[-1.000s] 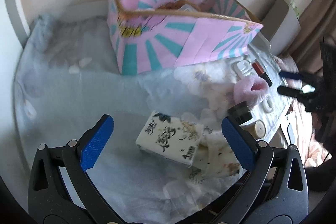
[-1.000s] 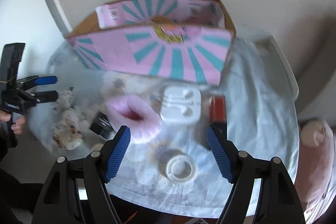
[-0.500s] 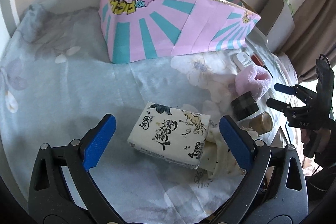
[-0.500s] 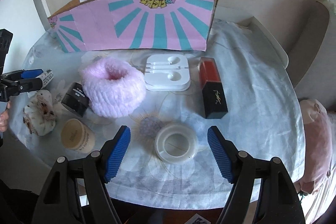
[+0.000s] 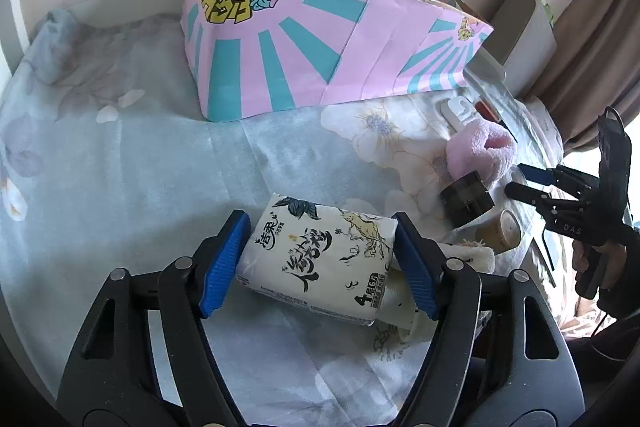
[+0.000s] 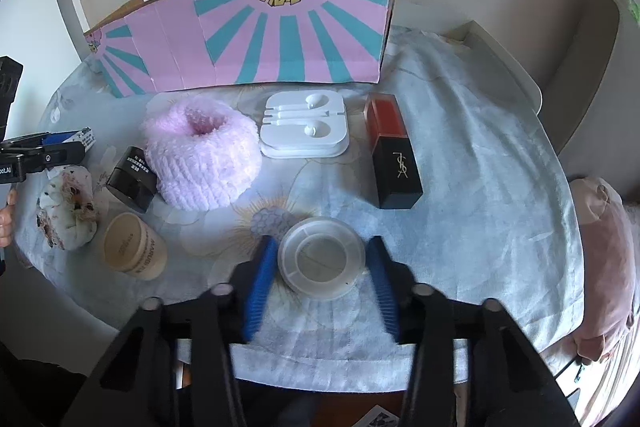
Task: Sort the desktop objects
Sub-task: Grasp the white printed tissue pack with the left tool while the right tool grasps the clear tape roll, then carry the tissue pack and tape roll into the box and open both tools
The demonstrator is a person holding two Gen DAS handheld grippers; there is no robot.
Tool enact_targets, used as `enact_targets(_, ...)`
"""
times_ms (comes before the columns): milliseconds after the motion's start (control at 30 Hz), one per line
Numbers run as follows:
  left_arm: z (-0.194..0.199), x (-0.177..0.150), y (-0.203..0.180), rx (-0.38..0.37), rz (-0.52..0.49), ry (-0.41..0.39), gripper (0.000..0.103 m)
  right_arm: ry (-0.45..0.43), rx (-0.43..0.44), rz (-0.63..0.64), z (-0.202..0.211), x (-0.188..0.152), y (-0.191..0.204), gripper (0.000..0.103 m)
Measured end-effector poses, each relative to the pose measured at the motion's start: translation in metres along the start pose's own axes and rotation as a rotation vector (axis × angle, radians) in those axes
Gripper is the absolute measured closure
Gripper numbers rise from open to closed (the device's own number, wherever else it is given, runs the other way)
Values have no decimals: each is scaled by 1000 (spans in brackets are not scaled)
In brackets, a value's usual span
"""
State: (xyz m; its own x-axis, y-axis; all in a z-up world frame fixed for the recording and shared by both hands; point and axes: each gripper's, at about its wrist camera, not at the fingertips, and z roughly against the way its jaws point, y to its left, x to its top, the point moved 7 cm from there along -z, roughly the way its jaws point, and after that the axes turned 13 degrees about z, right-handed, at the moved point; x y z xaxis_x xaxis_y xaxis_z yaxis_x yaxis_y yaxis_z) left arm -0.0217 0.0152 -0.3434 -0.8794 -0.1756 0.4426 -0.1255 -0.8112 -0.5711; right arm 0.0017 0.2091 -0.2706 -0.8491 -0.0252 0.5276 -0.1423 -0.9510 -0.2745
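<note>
a: both tongs just closed in. my left gripper (image 5: pixel 320 263) now pinches the tissue pack (image 5: pixel 320 259) on the tablecloth (image 5: pixel 140 167).

b: and the right?

a: right gripper (image 6: pixel 320 279) narrowed around the tape roll (image 6: pixel 322 259), not yet squeezing. pink box (image 6: pixel 260 39) next, i'd guess.

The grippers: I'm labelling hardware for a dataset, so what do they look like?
Both the left gripper and the right gripper have black frames of angular links with triangular cut-outs and silver pivot pins. Each finger carries a ribbed blue pad. White lettering marks the right gripper's body where the left camera sees it. No sleeves show.
</note>
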Motion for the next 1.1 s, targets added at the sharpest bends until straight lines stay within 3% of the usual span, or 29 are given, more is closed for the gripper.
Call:
enact_targets(367,10,7,1,-5,17,-16,35,-7,-4,3,1,2,-1,64)
enact_targets(467,14,12,1,25,25,-12,35,-8,-3,-4,8,8,-3,64)
enact_targets(667,43,36,-14,57,43,-32,35,-45,28,0,48,51,-6,64)
enact_targets(800,67,62,-32,65,-1,-51,35,-93,60,12,73,92,-11,64)
enact_targets(967,93,102,-51,60,-22,-103,35,-120,111,43,87,141,-10,64)
enact_targets(1100,101,132,-67,99,-54,-127,35,-127,121,84,91,174,-11,64)
